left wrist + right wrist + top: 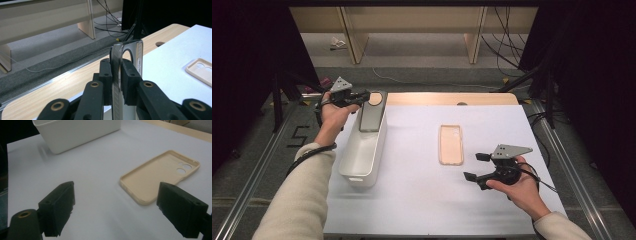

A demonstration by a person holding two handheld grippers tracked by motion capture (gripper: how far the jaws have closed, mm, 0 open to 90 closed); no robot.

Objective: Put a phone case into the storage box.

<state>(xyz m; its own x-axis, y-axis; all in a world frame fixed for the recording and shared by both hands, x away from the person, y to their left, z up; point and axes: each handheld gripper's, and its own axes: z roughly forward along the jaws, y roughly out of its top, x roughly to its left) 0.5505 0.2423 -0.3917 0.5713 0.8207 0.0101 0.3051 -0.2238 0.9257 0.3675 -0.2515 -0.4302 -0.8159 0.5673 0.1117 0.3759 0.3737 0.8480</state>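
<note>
Item 1: dark clear phone case (372, 112). Held by L gripper (362, 96), jaws clamped on its far end at the camera cutout. Case hung over the far end of the white bin (349, 159), lower end sloping down into it; whether it touched the bin wall couldn't be told. Long axis ran near–far, in line w/ the bin's length. Judged step: placing case in bin, release not yet done; jaws need only part and the case should drop lengthwise.

Item 2: beige phone case (451, 144). Lay flat, open side up, on the white sheet (412, 200), mid-table, well apart from the bin, long axis near–far. R gripper (476, 166) hovered near its near-right corner, jaws wide apart, nothing between them. R hand much the nearer to it; case lay ahead and to the left of those jaws.

View notes: L gripper view showed the pads (130, 82) pressed on both faces of the dark case (127, 53), edge-on and upright, a detail the high view left too small. R gripper view gave the beige case (160, 176) w/ its twin lens holes at the far end, plus bin corner (75, 135). High view alone gave the spacing of bin, both cases and both hands.
</note>
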